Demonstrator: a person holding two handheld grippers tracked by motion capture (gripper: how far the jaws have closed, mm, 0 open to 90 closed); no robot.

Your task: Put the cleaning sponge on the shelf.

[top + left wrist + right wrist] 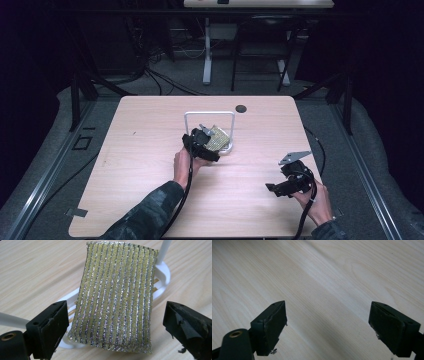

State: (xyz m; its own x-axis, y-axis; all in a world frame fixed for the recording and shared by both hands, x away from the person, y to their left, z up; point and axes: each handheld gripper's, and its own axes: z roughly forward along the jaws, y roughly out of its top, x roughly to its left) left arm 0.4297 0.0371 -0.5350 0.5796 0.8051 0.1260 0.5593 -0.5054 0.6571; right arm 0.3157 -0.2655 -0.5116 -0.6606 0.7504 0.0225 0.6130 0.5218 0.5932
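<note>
Scouring pad (115, 297), gold and silver striped: lying tilted on white rack (163, 277), near centre of desk (150, 125).
Left tongs (115, 327): spread wide either side of pad's near end, not touching it.
Right tongs (328, 327): parted, empty, over bare desk at the right, well apart from rack.
Risk, as judged: closing on soft pad may compress it and catch rack's edge beneath, dragging or tipping the light rack; a shallow pinch may slip off.

Bare table (150, 165) all round; white rack (209, 116) perhaps blocking beyond sponge (115, 295).
</note>
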